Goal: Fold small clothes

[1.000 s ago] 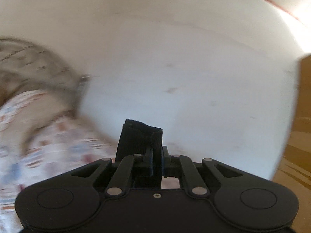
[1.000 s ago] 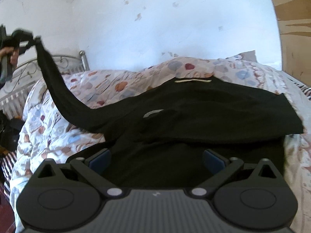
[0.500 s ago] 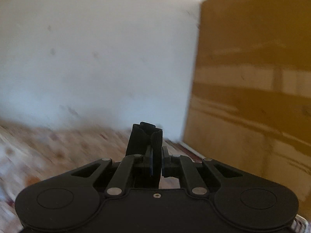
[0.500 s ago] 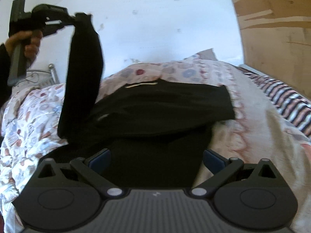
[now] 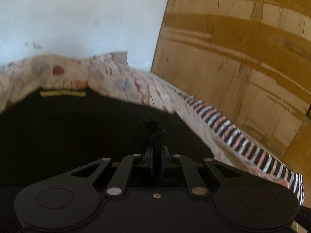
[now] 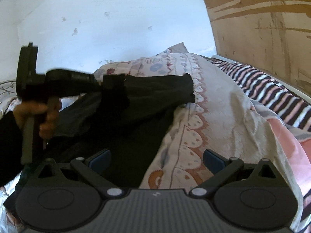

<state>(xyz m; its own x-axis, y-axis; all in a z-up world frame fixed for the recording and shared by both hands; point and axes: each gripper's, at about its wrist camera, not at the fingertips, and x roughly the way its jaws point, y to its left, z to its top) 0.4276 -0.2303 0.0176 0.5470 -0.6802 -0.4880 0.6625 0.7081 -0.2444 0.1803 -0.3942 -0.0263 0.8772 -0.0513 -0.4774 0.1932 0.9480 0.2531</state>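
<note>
Black garment (image 6: 136, 104) spread on the bed (image 6: 223, 104) near its right edge; sleeve end pinched in left gripper (image 5: 157, 162), jaws just starting to part, presumably to lay the sleeve across the body as a fold. Right gripper (image 6: 156, 158) wide open, empty, hovering over the garment's near hem. Against the earlier frame, sleeve carried from high at the left down and across; blur obscures final contact.

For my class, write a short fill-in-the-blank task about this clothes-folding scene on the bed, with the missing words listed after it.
1. The garment being folded is ____ in colour.
2. The left claw pinches a bit of the garment, while the right claw has its jaws ____.
3. The striped cloth lies between the floral bedcover and the ____ panel.
4. The label at the garment's far edge is ____.

Missing words: black; open; wooden; yellow
</note>
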